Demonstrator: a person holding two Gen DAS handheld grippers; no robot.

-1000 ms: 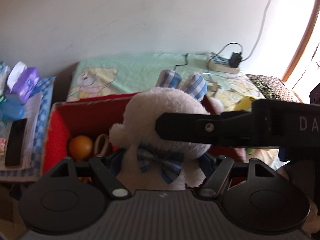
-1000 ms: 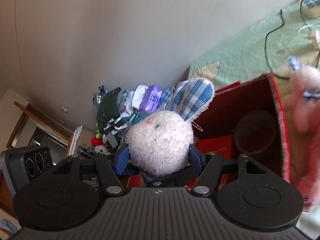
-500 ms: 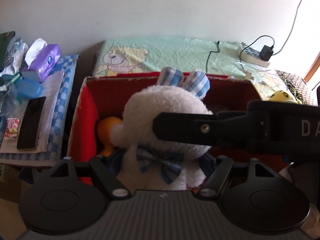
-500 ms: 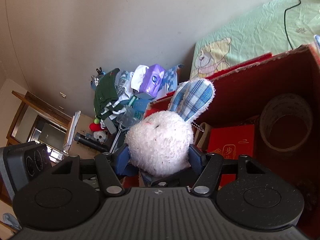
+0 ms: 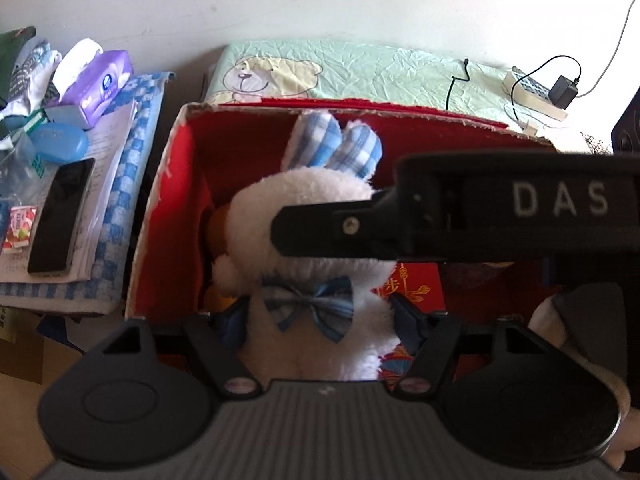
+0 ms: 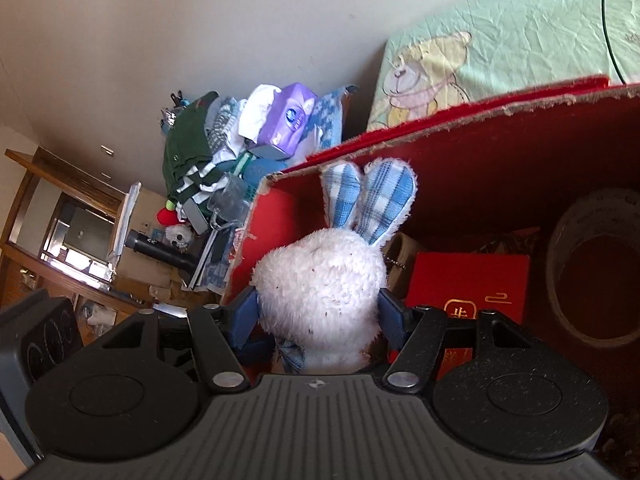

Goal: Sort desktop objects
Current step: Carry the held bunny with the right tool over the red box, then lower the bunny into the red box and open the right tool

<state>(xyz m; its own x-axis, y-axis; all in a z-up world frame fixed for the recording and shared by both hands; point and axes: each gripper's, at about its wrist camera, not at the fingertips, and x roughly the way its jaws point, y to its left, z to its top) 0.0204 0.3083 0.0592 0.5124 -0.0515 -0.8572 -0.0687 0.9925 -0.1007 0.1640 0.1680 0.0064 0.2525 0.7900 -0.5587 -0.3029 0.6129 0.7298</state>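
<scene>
At the bottom centre of the left wrist view, the left gripper (image 5: 320,320) pinched the bunny (image 5: 304,240) at its body, one blue pad on either flank just under the checked bow tie. In the right wrist view the right gripper (image 6: 318,314) was closed on the same toy's head (image 6: 320,276), its pads pressed into the fluff on both sides. From the left camera that right gripper crossed the middle of the frame as a black bar lying over the bunny's head.

The bunny looked light and very soft. The plush seemed to give under the pads, so a grip there probably squashes rather than slips, and nothing about it looked breakable. The rounded head and the torso seemed the firm places to hold; the floppy checked ears (image 6: 368,200) would likely bend and let it swing.

Just beyond, the toy hung over the open red box (image 5: 168,208), which filled the middle of both views. Inside lay a red packet (image 6: 468,280) with gold print at centre right, and a tape roll (image 6: 560,272) at the right edge. Further off, at the upper left of the left view, a purple tissue pack (image 5: 100,80) and a dark phone (image 5: 60,216) rested on a cluttered stack beside the box.
</scene>
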